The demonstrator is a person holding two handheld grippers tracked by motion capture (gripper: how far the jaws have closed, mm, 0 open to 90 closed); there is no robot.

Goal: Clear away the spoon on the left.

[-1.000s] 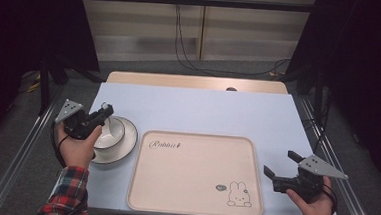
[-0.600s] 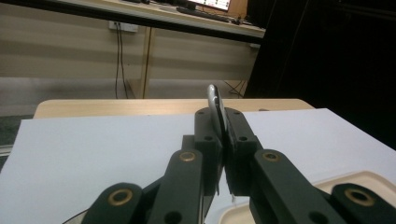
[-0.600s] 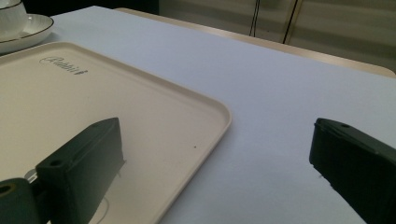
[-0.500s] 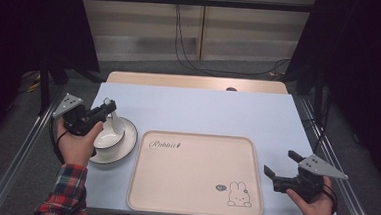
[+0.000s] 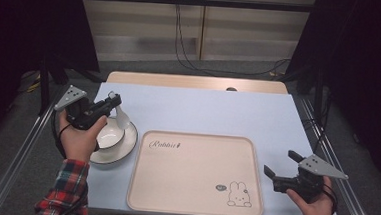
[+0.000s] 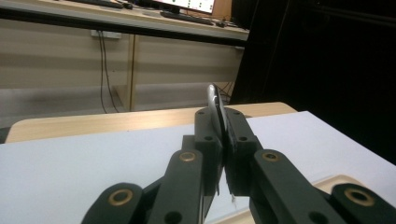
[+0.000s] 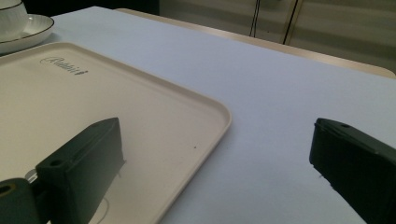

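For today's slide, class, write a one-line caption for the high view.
Left gripper lifts a white ceramic spoon above a white bowl on its saucer; right gripper waits open beside the cream rabbit tray.

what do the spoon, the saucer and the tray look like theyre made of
Spoon: white, glossy, likely ceramic; held in the shut left gripper.
Saucer: white glazed ceramic by its look, with a thin dark rim line and a sheen.
Tray: matte cream, probably plastic or melamine, with a printed rabbit and a moulded raised edge.
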